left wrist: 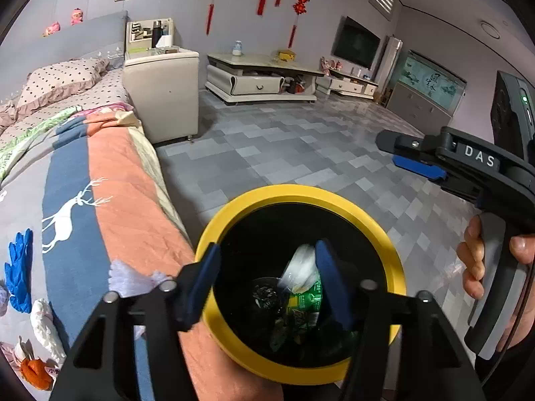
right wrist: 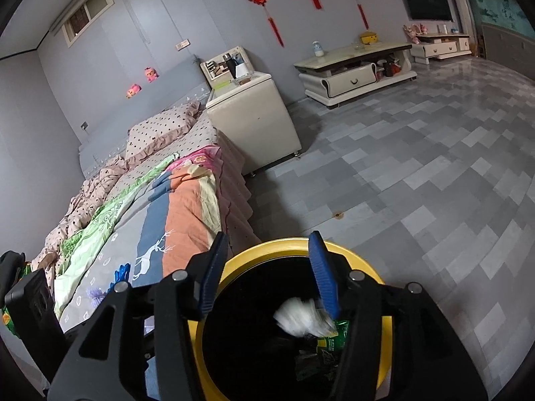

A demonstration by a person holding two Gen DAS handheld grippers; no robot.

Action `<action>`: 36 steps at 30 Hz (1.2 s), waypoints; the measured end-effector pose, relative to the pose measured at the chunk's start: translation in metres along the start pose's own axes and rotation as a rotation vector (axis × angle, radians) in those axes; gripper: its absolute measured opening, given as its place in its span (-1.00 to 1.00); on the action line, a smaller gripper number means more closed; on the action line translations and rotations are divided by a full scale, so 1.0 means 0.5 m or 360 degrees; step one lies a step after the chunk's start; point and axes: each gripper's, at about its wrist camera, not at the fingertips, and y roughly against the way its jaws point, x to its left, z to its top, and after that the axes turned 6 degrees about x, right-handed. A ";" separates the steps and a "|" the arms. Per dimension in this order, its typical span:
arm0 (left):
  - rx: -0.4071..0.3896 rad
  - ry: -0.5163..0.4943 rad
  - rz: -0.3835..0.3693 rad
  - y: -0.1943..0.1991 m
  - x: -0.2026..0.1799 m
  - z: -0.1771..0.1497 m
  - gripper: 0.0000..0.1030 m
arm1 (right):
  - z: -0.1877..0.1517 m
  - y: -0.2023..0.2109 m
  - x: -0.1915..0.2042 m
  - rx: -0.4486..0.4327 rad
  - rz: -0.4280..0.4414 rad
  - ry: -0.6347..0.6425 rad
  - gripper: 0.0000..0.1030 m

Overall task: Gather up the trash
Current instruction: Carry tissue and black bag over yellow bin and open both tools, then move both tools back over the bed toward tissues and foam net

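A yellow-rimmed bin [left wrist: 301,193] with a black liner stands on the floor against the bed; it also shows in the right wrist view [right wrist: 267,245]. Inside lie a green wrapper [left wrist: 306,300] and a white crumpled piece [left wrist: 302,264]. My left gripper [left wrist: 267,277] is open and empty above the bin. My right gripper [right wrist: 267,277] is open above the bin, and a blurred white piece [right wrist: 301,315] is in the air just under its right finger. On the bed lie a blue glove [left wrist: 20,267], white tissue [left wrist: 45,327], a purple scrap [left wrist: 130,279] and an orange wrapper [left wrist: 35,369].
The bed [left wrist: 110,200] with a deer-print quilt runs along the left. A cream nightstand [left wrist: 164,90] stands at its head, low TV cabinets [left wrist: 260,77] along the far wall. Grey tiled floor [right wrist: 418,173] lies to the right of the bin.
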 end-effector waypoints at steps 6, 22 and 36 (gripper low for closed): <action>-0.0057 0.0052 0.0096 0.024 0.032 -0.003 0.64 | -0.016 0.021 0.003 -0.0051 -0.0044 -0.0015 0.41; -0.0179 0.0262 0.0346 0.139 0.195 -0.052 0.71 | -0.053 0.060 0.111 -0.0156 0.0058 0.0147 0.84; -0.0268 0.0502 0.0535 0.239 0.369 -0.098 0.75 | -0.071 0.041 0.293 -0.0130 0.0226 0.0335 0.84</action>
